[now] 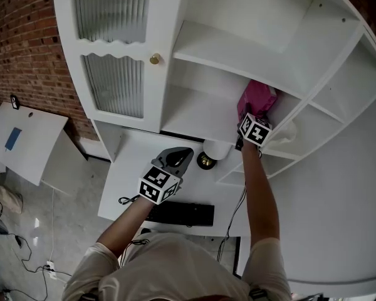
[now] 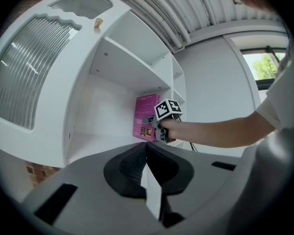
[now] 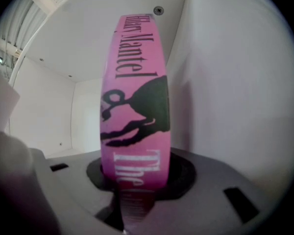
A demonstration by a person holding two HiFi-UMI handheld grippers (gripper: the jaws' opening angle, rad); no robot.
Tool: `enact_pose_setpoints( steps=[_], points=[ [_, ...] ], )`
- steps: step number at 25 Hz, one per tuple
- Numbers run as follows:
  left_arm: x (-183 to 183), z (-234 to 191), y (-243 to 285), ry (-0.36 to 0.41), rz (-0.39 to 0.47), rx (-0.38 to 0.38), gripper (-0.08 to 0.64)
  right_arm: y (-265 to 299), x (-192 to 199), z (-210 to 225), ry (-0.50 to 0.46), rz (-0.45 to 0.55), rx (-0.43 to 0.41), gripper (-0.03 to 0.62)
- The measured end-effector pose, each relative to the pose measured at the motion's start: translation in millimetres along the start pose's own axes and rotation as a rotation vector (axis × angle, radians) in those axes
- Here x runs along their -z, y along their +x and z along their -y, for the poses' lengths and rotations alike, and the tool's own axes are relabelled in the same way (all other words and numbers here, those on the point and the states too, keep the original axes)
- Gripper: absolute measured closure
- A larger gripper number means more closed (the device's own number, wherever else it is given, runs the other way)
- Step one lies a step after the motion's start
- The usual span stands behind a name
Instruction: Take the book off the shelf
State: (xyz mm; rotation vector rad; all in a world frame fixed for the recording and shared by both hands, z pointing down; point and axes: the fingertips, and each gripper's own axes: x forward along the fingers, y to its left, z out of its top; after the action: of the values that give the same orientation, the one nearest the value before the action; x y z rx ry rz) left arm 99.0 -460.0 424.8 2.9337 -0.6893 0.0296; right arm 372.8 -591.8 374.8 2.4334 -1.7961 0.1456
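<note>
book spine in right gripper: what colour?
The book spine is pink with black and white print; clearest in the right gripper view.

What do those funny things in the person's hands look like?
The left hand-held gripper and right hand-held gripper are grey plastic with dark padded jaws. Each carries a white cube printed with black square markers. The person wears a white short-sleeved shirt.

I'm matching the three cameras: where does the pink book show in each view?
Head view: pink book with black spine lettering, right of centre, in the white shelf unit.
Left gripper view: the book at centre, standing in a compartment.
Right gripper view: its spine fills the middle.
Shared landmark: the white shelf unit.
</note>
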Motion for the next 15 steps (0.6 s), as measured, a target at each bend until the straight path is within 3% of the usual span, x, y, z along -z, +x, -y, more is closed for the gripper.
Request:
enact_pose_setpoints(
  steps=[15],
  points=[
    [-2,25,-4,0.004,0.008,-0.04,0.566,-70,0,-16,-0.041,0.034,-0.148,0.449]
  ],
)
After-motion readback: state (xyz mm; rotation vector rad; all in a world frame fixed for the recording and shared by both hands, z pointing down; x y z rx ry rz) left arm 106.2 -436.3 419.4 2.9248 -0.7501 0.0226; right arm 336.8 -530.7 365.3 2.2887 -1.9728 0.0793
